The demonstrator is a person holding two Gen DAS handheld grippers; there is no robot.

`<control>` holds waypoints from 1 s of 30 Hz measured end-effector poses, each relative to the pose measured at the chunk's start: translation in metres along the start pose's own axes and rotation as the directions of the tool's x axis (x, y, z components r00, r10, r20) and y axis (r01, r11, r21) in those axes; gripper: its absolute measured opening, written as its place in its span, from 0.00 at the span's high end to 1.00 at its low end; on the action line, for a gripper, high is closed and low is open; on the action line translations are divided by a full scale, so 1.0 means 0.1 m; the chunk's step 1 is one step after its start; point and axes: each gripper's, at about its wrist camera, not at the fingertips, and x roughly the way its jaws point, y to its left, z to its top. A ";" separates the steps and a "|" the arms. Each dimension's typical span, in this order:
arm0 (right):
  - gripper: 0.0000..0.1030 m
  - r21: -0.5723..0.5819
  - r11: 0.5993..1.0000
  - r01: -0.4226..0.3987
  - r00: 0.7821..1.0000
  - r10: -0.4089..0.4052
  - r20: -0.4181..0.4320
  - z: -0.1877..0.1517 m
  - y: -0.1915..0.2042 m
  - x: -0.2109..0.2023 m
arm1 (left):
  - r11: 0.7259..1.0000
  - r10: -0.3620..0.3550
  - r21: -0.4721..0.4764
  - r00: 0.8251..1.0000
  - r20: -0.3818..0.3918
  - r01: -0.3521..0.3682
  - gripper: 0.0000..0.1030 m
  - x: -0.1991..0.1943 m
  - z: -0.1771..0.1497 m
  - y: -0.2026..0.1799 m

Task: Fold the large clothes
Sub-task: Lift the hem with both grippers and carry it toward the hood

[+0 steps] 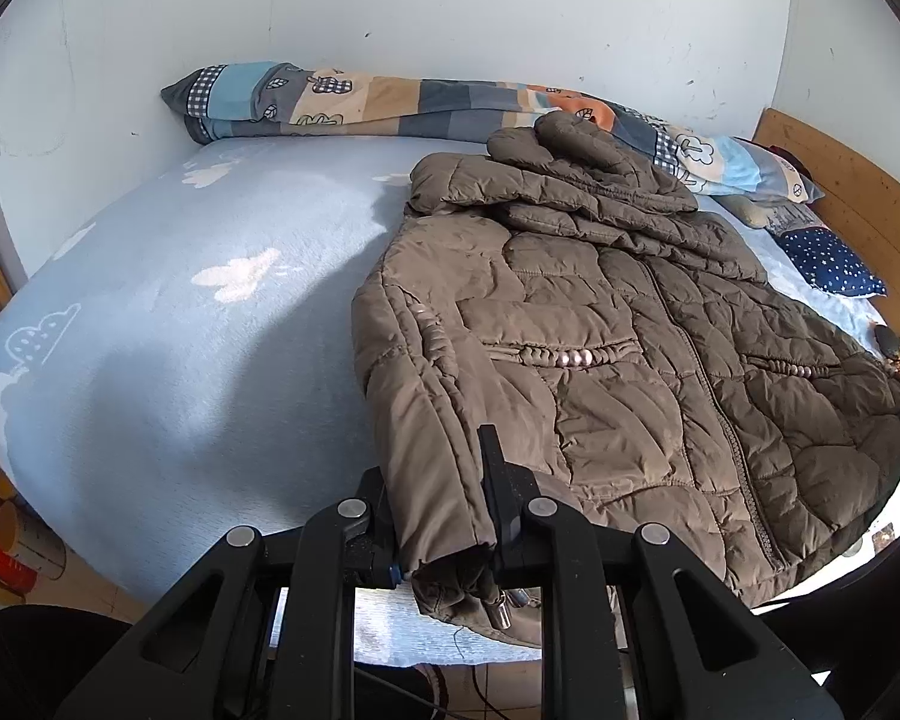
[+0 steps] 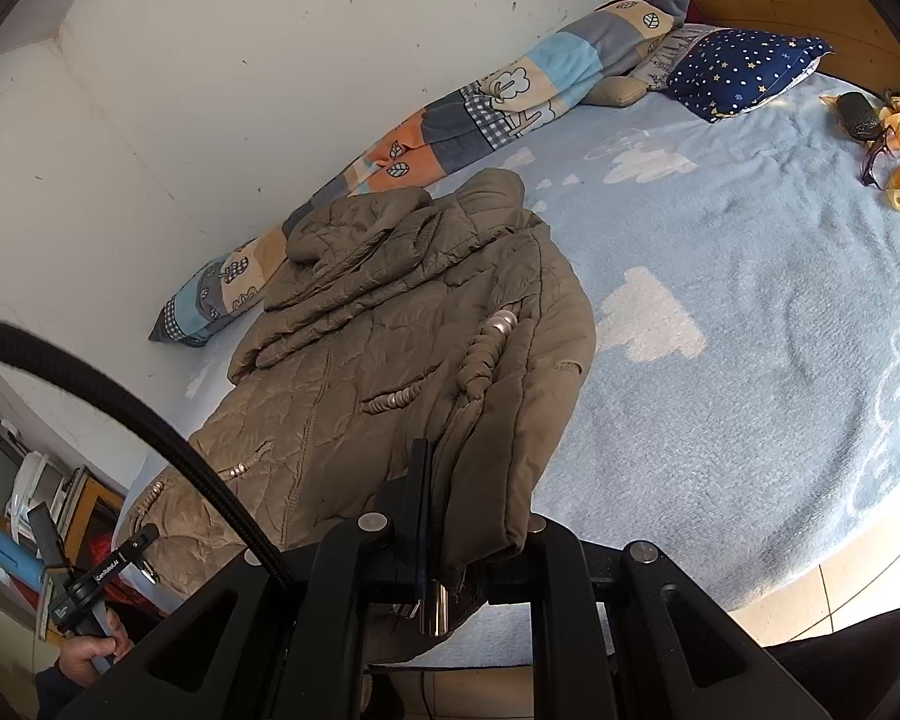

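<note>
We've got both grippers, left gripper [image 1: 438,516] and right gripper [image 2: 444,516], clamped on the jacket [image 1: 600,348] hem at six o'clock, probably its corners.

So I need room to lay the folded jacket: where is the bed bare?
Bare blue blanket between jacket and foot, and between jacket, starry pillow and glasses. Crowded along the wall: patchwork quilt.

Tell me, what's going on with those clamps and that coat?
Left gripper and right gripper both shut on brown quilted puffer jacket's hem. Jacket flat on blue bed blanket. Nothing blocking.
</note>
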 end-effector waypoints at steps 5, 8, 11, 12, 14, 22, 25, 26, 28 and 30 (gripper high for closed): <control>0.88 -0.007 1.000 0.005 1.000 -0.005 0.002 0.01 0.00 -0.01 | 1.000 0.006 0.003 1.000 0.009 -0.006 0.82 -0.02 0.01 -0.01; 0.88 -0.015 1.000 0.003 1.000 -0.003 0.009 0.01 0.02 -0.02 | 1.000 0.009 0.008 1.000 0.019 -0.009 0.82 -0.05 0.02 -0.01; 0.88 -0.022 1.000 0.002 1.000 -0.002 0.015 0.01 0.04 -0.04 | 1.000 0.014 0.016 0.999 0.029 -0.015 0.82 -0.08 0.02 -0.02; 0.88 -0.023 1.000 0.001 1.000 -0.001 0.017 0.01 0.05 -0.05 | 1.000 0.016 0.017 0.999 0.032 -0.016 0.82 -0.09 0.03 -0.02; 0.88 -0.025 1.000 -0.002 1.000 0.002 0.024 0.02 0.06 -0.07 | 1.000 0.017 0.021 0.999 0.036 -0.018 0.82 -0.11 0.04 -0.02; 0.88 -0.036 0.999 -0.022 0.998 0.023 0.054 0.06 0.12 -0.16 | 1.000 0.017 0.021 0.998 0.063 -0.018 0.82 -0.21 0.08 -0.04; 0.88 -0.058 0.998 -0.029 0.997 0.033 0.070 0.08 0.19 -0.20 | 1.000 0.006 0.021 0.997 0.082 -0.008 0.82 -0.29 0.13 -0.07; 0.88 -0.064 0.997 -0.031 0.997 0.036 0.073 0.09 0.21 -0.22 | 1.000 0.001 0.021 0.996 0.091 -0.003 0.82 -0.32 0.15 -0.07; 0.88 -0.068 0.997 -0.035 0.996 0.040 0.077 0.11 0.24 -0.24 | 1.000 -0.008 0.020 0.994 0.105 0.006 0.82 -0.36 0.18 -0.08; 0.88 -0.070 0.997 -0.038 0.996 0.044 0.082 0.13 0.26 -0.27 | 1.000 -0.015 0.024 0.994 0.113 0.012 0.82 -0.39 0.23 -0.09</control>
